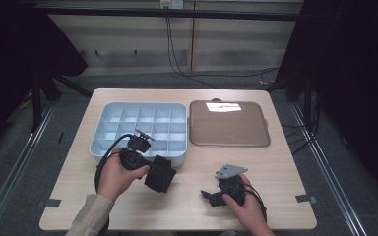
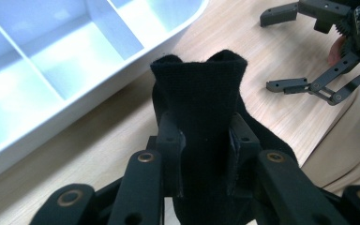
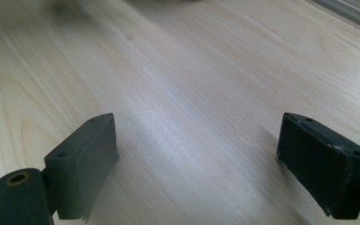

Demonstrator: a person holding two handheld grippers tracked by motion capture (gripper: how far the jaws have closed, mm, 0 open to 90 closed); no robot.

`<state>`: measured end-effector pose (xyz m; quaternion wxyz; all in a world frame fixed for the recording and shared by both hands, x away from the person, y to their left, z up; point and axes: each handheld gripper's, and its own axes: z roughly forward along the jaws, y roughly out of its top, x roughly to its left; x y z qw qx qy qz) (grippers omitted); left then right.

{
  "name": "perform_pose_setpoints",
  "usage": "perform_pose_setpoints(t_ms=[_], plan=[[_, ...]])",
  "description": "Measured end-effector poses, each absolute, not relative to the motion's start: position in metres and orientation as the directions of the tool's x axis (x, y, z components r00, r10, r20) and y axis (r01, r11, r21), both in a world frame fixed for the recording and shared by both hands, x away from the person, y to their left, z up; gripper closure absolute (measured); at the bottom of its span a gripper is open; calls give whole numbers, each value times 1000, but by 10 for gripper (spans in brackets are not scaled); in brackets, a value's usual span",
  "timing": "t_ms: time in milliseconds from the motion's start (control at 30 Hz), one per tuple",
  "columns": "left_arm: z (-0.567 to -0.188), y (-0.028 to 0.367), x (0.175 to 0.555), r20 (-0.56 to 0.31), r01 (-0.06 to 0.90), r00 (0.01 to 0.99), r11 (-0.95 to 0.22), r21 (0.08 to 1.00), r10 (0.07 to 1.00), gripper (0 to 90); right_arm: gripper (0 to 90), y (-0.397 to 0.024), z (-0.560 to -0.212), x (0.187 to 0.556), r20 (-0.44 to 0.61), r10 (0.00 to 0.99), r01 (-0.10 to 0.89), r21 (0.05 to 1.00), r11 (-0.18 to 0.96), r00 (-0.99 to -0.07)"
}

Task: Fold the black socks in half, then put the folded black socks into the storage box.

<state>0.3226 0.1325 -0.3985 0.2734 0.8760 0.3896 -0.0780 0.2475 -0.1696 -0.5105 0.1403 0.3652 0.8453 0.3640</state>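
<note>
We have the left gripper (image 1: 153,169) pinching a folded black cloth (image 2: 198,117), fingers (image 2: 171,154) pressed on both sides of it. The cloth sits just above the bench (image 1: 187,201), right beside the near edge of the white compartment tray (image 1: 109,109), not in any compartment. Our right gripper (image 1: 207,196) hangs low over bare bench, well apart from the cloth, fingers (image 3: 82,161) spread wide with nothing between them. The brown flat tray (image 1: 229,124) lies beside the white one.
</note>
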Motion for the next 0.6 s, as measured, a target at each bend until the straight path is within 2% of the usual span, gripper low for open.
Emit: perform_pose_setpoints(t_ms=[600], plan=[[-388, 148, 329, -349, 737, 670, -532, 418, 655, 719, 118, -170, -510, 246, 28, 717, 513, 717, 471, -697]])
